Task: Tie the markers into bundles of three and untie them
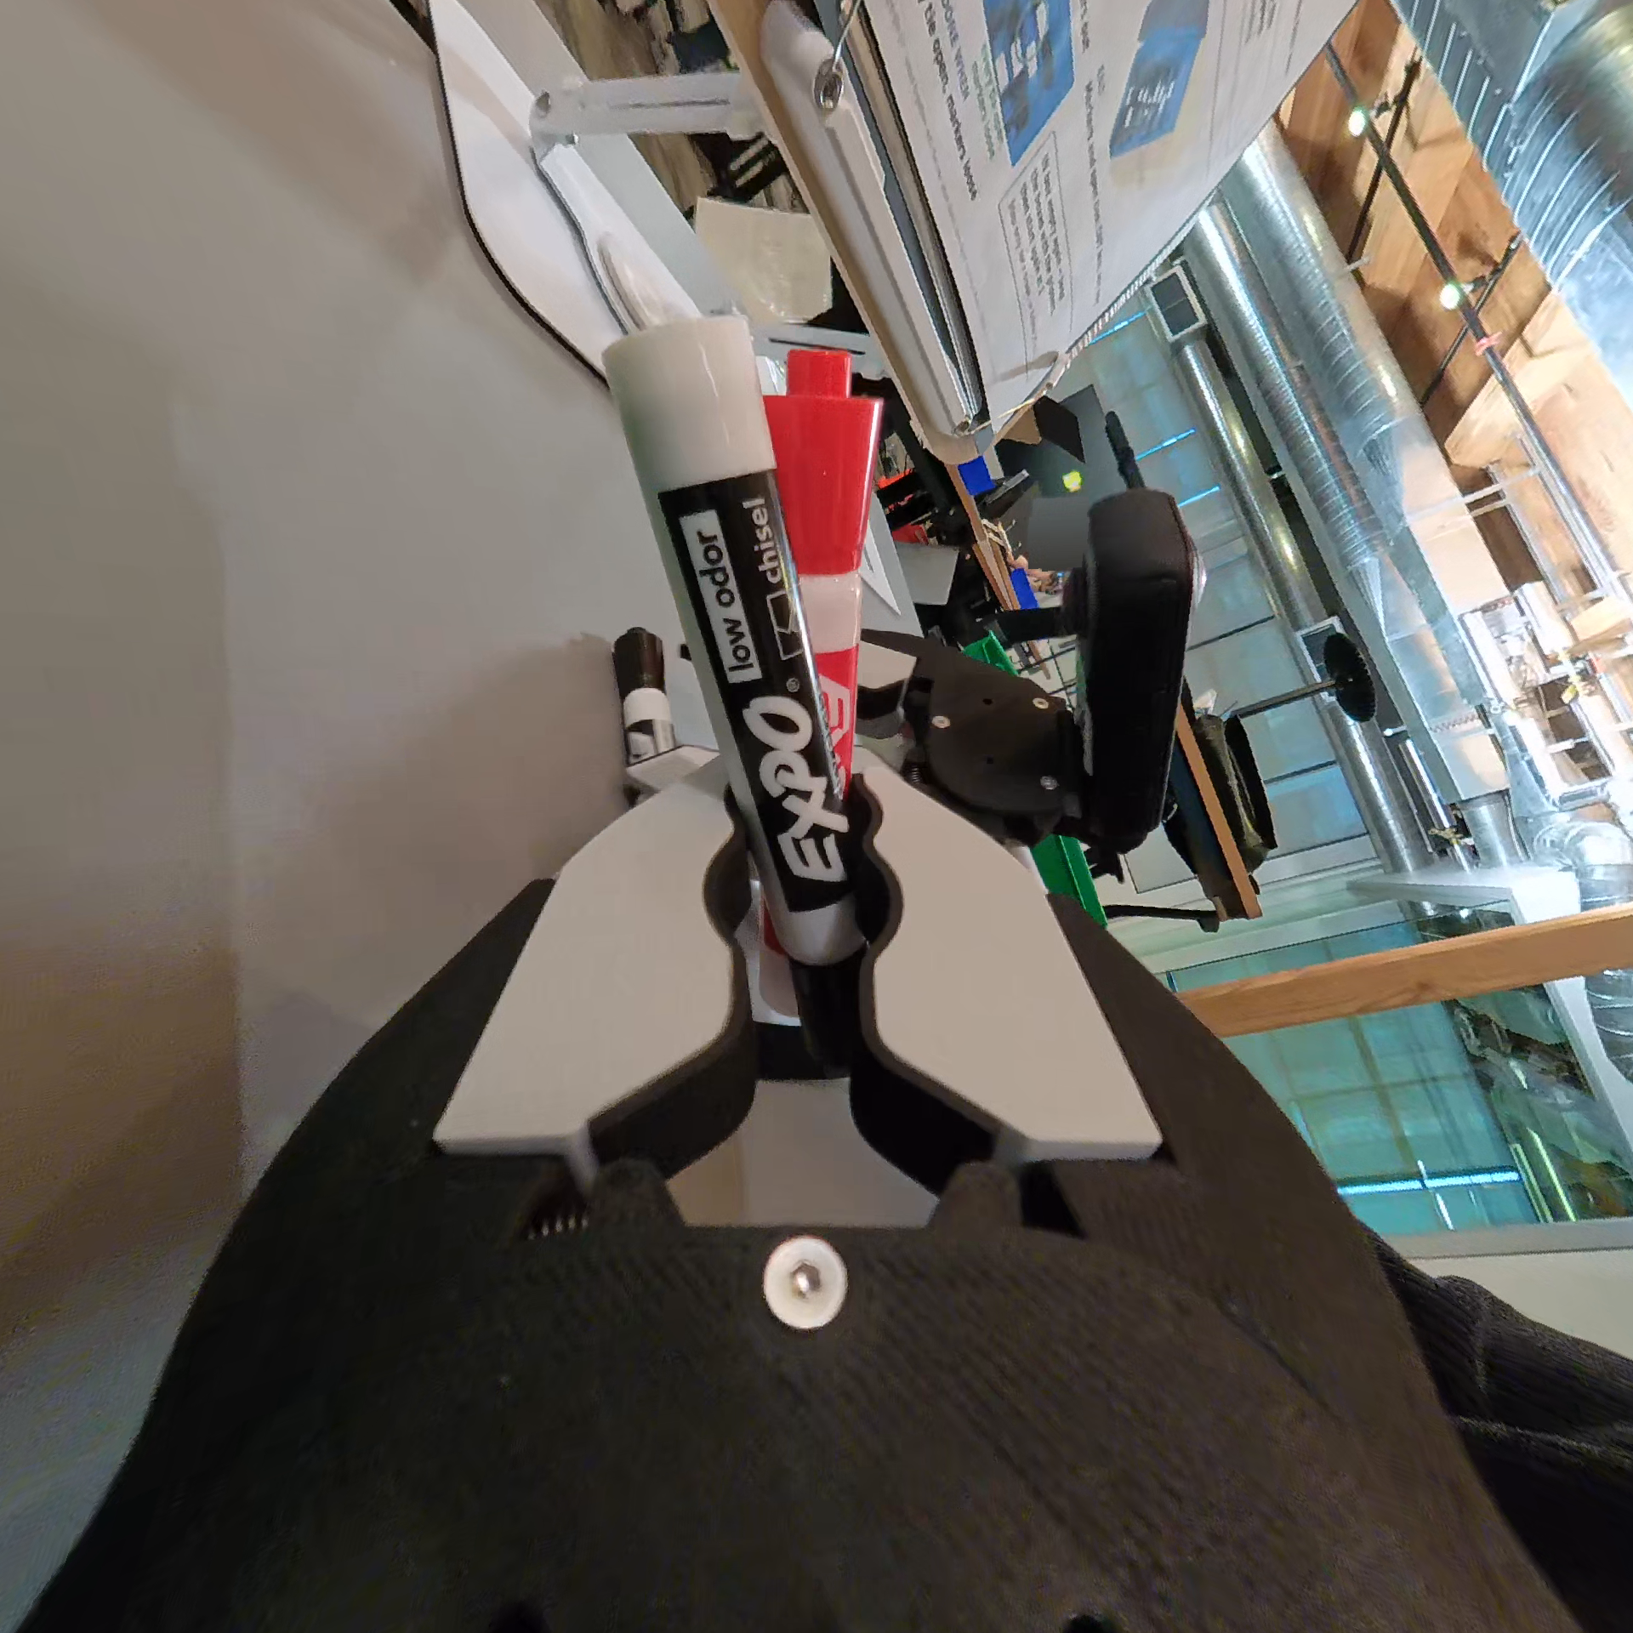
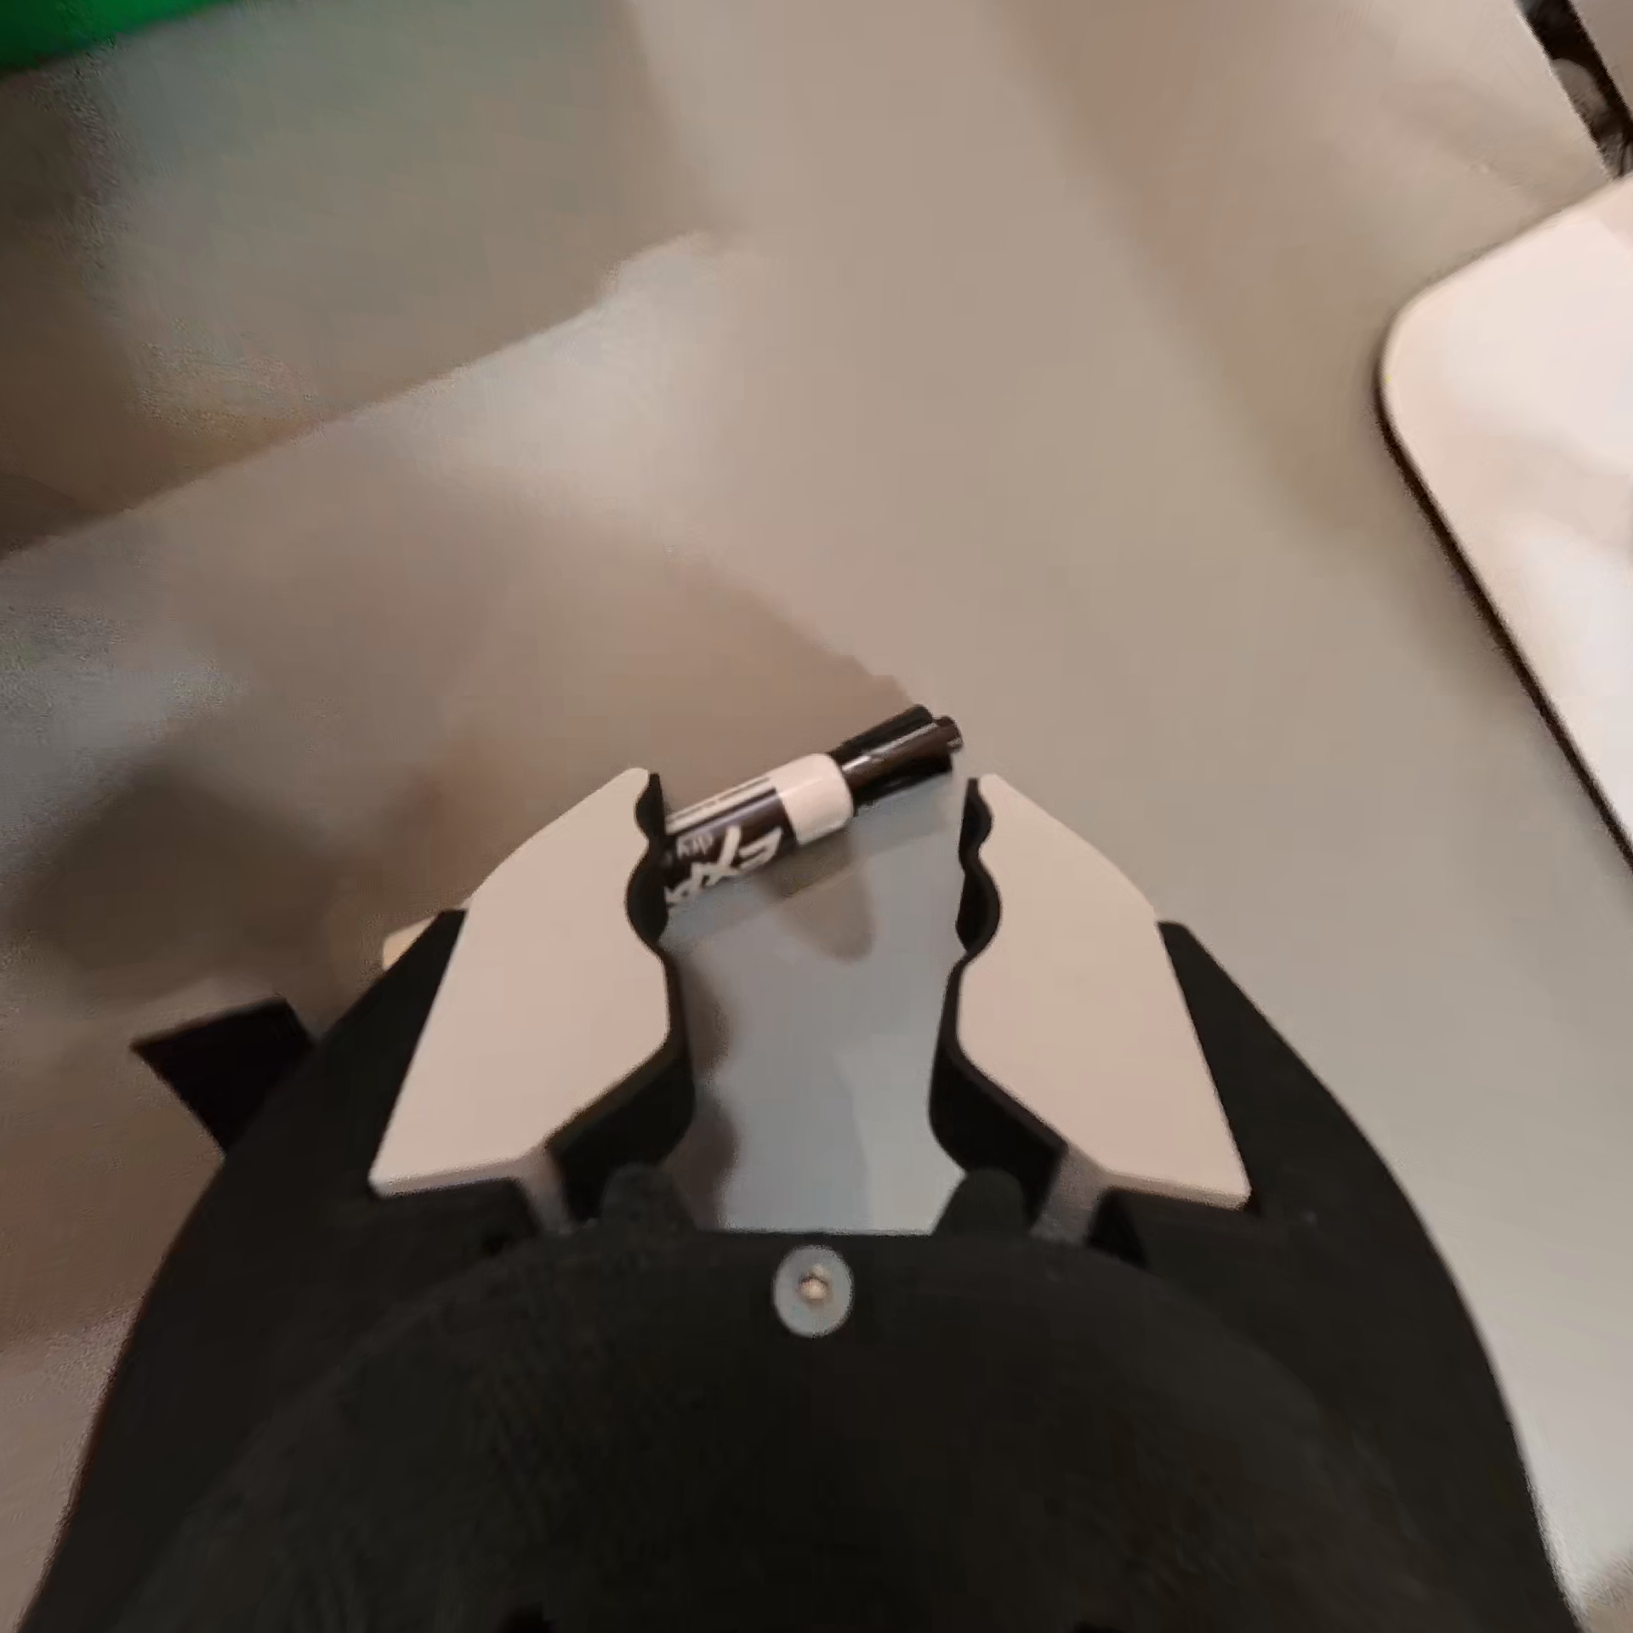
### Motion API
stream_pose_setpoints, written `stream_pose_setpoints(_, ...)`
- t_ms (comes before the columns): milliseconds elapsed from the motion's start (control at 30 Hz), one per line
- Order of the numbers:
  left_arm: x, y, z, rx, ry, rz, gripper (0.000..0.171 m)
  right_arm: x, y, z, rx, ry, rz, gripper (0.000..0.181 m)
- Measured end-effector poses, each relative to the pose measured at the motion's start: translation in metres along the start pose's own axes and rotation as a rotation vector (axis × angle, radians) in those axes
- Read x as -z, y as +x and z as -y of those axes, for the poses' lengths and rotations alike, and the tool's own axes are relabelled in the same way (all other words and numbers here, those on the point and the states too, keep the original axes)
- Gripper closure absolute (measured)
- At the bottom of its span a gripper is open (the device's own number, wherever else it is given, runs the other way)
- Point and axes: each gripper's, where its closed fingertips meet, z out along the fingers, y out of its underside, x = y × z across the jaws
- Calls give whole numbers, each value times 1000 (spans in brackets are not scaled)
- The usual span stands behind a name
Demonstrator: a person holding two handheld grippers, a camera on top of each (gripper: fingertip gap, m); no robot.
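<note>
My left gripper (image 1: pixel 800 800) is shut on two markers held side by side: a black-labelled marker (image 1: pixel 751 636) with a white end and a red marker (image 1: pixel 826 530) beside it. They stick out forward past the fingertips. A third black marker (image 1: pixel 645 698) lies on the grey table behind them, next to the other gripper (image 1: pixel 990 751). In the right wrist view my right gripper (image 2: pixel 813 786) is open and empty, just above the table. A black marker (image 2: pixel 795 808) lies on the table between and ahead of its fingertips, its left part hidden behind the left finger (image 2: pixel 565 884).
The grey table (image 2: pixel 795 442) spreads ahead. A white board (image 2: pixel 1520 459) with a dark rim lies at the right, also in the left wrist view (image 1: pixel 495 159). A poster stand (image 1: pixel 1016 177), an office chair (image 1: pixel 1140 672) and a green bin (image 1: pixel 1065 875) stand beyond.
</note>
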Motion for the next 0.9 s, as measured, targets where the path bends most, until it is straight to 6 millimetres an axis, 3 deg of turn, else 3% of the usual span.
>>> stream_pose_setpoints(133,-5,7,-9,42,-23,-58,152,32,21,-22,-197,85,29,117)
stream_pose_setpoints(200,-9,11,-15,80,-39,-89,152,44,15,-27,-341,146,101,118)
stream_pose_setpoints(300,-15,11,-24,98,-69,-100,152,40,-7,-42,-411,93,146,107)
stream_pose_setpoints(400,-18,14,-28,99,-80,-110,152,38,8,-63,-367,89,-38,108)
stream_pose_setpoints(533,-20,19,-36,73,-106,-130,152,47,13,-75,-389,130,64,160)
stream_pose_setpoints(633,-23,23,-44,75,-141,-152,152,53,23,-83,-422,134,124,163)
stream_pose_setpoints(733,-23,31,-54,64,-164,-177,152,67,23,-75,-529,235,238,163)
stream_pose_setpoints(900,-31,54,-81,178,-162,-261,152,123,8,-57,-663,464,436,163)
